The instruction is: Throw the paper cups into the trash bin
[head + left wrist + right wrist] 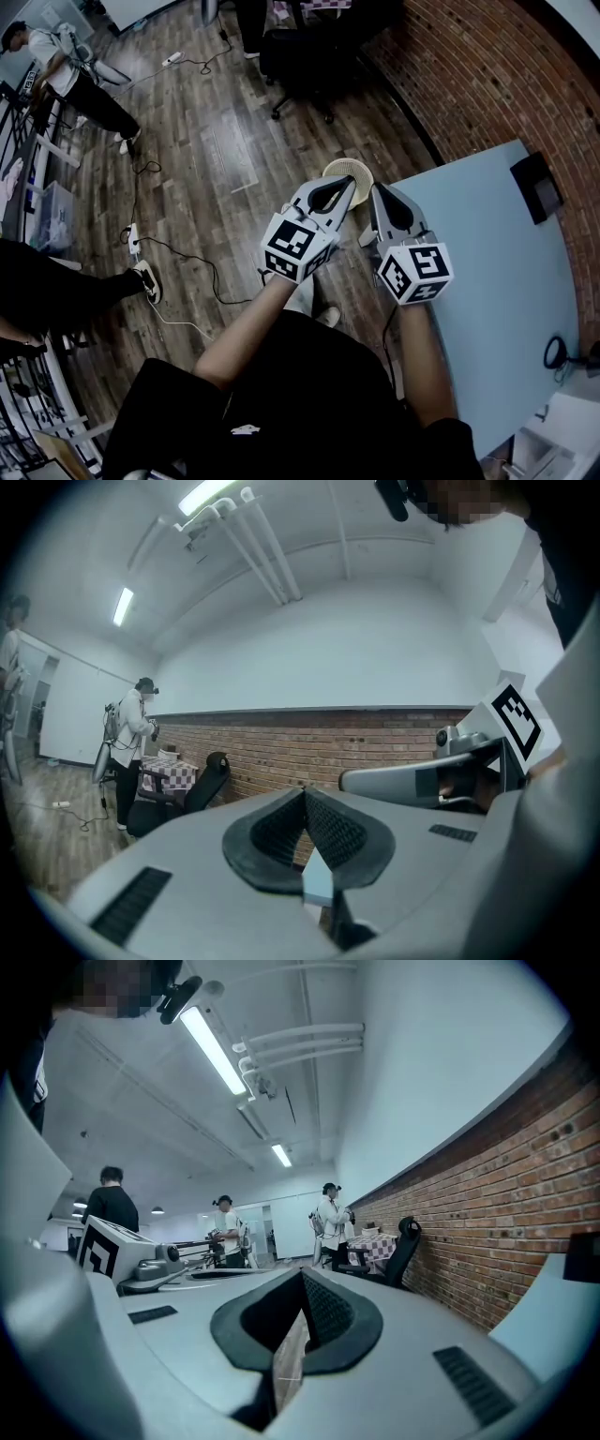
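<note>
The left gripper (pixel 343 190) is held level with its jaws pressed together. In its own view the ribbed pads (pixel 335 832) meet, and only a thin pale strip (pixel 317 885) shows in the slit beneath them; whether that strip is something pinched or just background cannot be told. Its tip angles up and to the right in the head view and overlaps the left rim of a round cream vessel (pixel 351 170). The vessel is open at the top, ribbed inside and hard against the table's corner. It may be a paper cup carried at the tips or the trash bin's mouth down on the wooden floor (pixel 216 159); the steep view gives no height to decide that. No other cup shows anywhere. The right gripper (pixel 379 191) is also level, with its jaws closed to a narrow slit, and its tip covers the vessel's right rim. The vessel therefore lies straight ahead, between the two tips, with its opening facing up and neither hand clearly nearer. Right of that stretches the pale blue table (pixel 487 253), which carries only a black box (pixel 535 187).
</note>
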The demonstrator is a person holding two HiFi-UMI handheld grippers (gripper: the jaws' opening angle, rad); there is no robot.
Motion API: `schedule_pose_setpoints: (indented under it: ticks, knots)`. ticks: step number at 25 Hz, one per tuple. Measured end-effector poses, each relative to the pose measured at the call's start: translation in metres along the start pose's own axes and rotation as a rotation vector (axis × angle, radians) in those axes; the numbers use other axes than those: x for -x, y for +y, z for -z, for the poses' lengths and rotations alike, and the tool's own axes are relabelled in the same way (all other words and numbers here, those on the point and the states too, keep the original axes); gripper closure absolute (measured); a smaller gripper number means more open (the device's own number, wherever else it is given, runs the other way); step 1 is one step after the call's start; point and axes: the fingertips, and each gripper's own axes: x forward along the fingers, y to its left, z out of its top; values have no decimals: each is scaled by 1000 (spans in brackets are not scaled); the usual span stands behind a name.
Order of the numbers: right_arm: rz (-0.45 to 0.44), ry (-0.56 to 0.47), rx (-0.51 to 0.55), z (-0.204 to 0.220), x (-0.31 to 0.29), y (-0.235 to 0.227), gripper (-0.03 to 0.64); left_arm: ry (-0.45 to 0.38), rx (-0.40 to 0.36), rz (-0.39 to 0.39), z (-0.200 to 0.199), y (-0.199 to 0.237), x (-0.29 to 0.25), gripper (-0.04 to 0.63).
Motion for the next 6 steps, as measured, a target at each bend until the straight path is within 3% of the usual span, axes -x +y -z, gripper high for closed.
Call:
schedule_pose_setpoints:
  ticks: [6]
  knots:
    - [1, -1, -8, -2, 7, -1, 617, 6, 1, -3, -1, -8, 3, 586]
